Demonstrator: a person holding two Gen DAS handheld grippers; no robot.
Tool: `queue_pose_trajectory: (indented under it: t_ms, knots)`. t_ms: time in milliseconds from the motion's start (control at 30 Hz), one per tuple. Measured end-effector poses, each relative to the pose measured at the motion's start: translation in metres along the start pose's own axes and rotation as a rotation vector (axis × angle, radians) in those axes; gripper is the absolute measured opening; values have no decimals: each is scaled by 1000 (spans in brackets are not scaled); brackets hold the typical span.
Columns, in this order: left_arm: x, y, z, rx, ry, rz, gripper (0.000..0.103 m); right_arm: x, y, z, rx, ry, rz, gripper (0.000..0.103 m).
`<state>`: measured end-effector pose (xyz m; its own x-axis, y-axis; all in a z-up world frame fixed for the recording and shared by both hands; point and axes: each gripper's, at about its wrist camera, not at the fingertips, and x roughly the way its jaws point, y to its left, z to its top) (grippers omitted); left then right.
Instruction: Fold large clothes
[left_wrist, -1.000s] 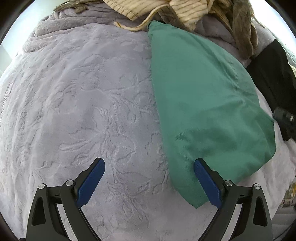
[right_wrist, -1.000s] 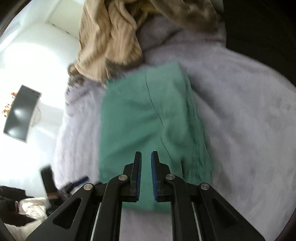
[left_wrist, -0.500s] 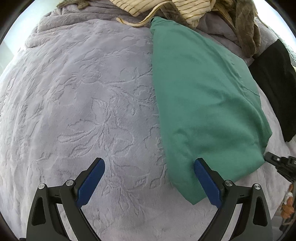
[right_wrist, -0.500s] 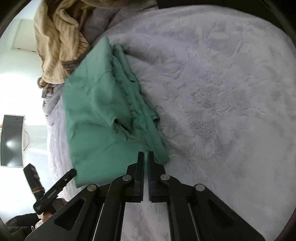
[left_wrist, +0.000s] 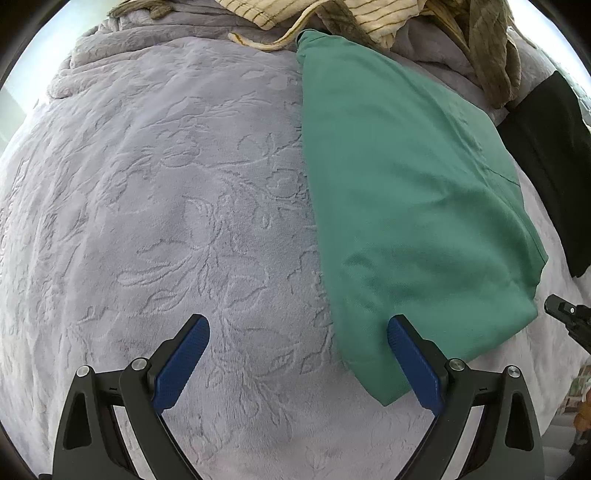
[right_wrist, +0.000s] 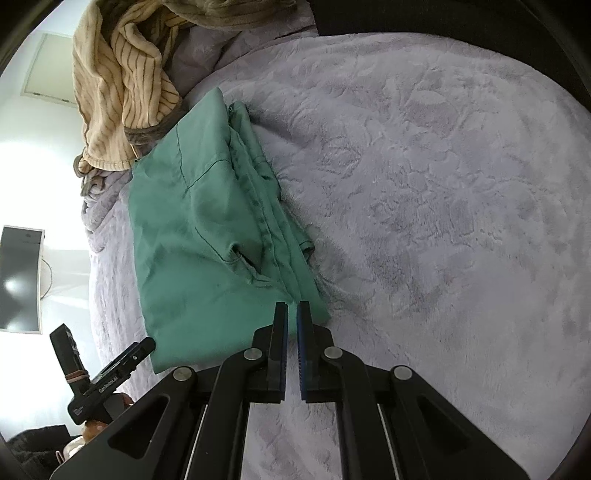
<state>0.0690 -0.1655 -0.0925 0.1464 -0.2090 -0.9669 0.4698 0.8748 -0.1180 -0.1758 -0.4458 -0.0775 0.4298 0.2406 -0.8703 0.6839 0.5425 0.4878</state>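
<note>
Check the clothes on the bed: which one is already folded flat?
The green garment, lying in a flat folded stack on the lilac blanket. The striped beige garment is heaped in a crumple beyond it; the black cloth is only partly visible.

Folded garment (left_wrist: 413, 206) on the blanket (left_wrist: 166, 206), clothes pile (right_wrist: 122, 77) behind it.
The left tongs (left_wrist: 295, 354) hang over the garment's near left edge; the right tongs (right_wrist: 291, 332) sit at its near right corner; a dark cloth (left_wrist: 550, 166) lies to the right.
</note>
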Motion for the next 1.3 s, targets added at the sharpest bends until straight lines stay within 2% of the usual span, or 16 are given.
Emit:
queue_pose_trajectory:
  t_ms: [67,100,133,200,367,533,667,733,900,1033,1100,1200,1300]
  knots:
    - [1,0,2,1,4,-1,98,1,1,3,-3,1,-4,9]
    - [1,0,2,0,5,-2,98,2,1,4,-6,2,-9,23]
    - [1,1,2,1,8,-3,98,2,2,6,-8,0,-16,50]
    - [1,1,4,6,9,-5,98,0,3,9,-13,-22,-26,78]
    - [2,1,14,11,21,-11,98,0,8,21,-39,-43,-7,78]
    - [-4,2,28,24,-31,-15,102,10,14,35,-72,-38,28,78]
    - [-6,5,51,12,-45,-85,102,19,23,52,-117,-35,88,78]
    - [-2,8,63,3,-36,-121,102,32,26,67,-130,-6,133,78]
    - [36,16,81,-66,50,-251,102,71,24,95,-111,73,203,78]
    - [55,15,82,-82,88,-351,102,100,29,111,-100,158,315,79]
    - [62,10,86,-85,100,-388,102,111,36,118,-108,189,343,79]
    - [74,-1,90,-93,125,-437,102,124,42,128,-119,203,334,79]
    - [85,-15,94,-86,148,-460,102,136,36,132,-82,226,352,79]
